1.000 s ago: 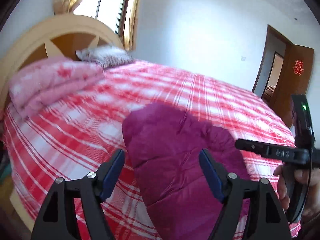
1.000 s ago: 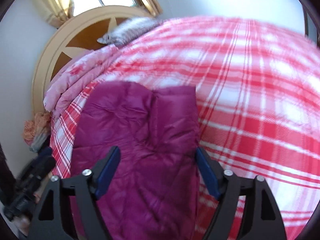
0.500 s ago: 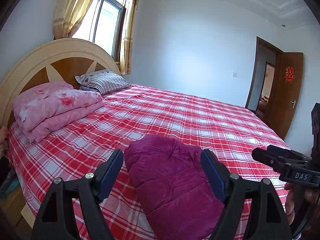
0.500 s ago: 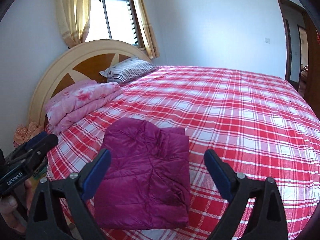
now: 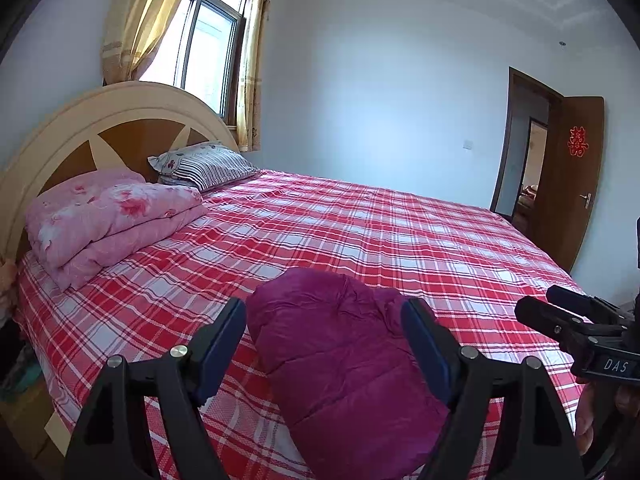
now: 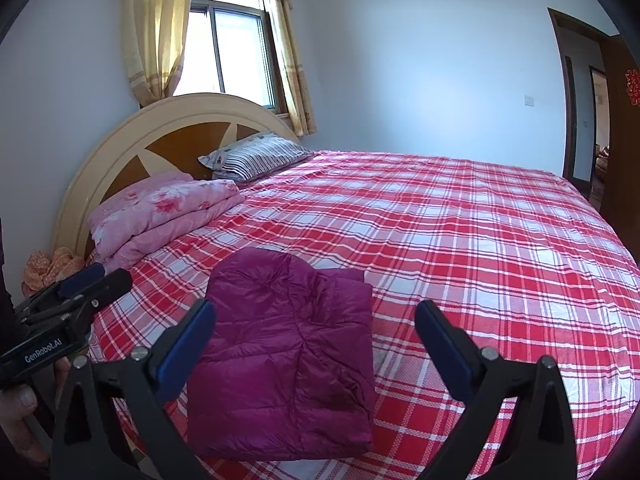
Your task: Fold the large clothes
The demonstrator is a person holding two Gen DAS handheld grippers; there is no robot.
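**Folded jacket lies on the bed, both claws open and clear**

The magenta quilted down jacket (image 6: 288, 344) lies folded into a compact rectangle on the red plaid bedsheet (image 6: 460, 240), near the bed's near edge. The left claw (image 5: 324, 344) stands agape above it, holding nothing. The right claw (image 6: 316, 344) has just been opening wide, nothing between its blue pads. A folded pink floral quilt (image 5: 108, 220) and a striped pillow (image 5: 208, 164) rest by the headboard (image 5: 80, 128).

"DAS", "GenRobot.AI" on tool (image 5: 576, 328) bodies
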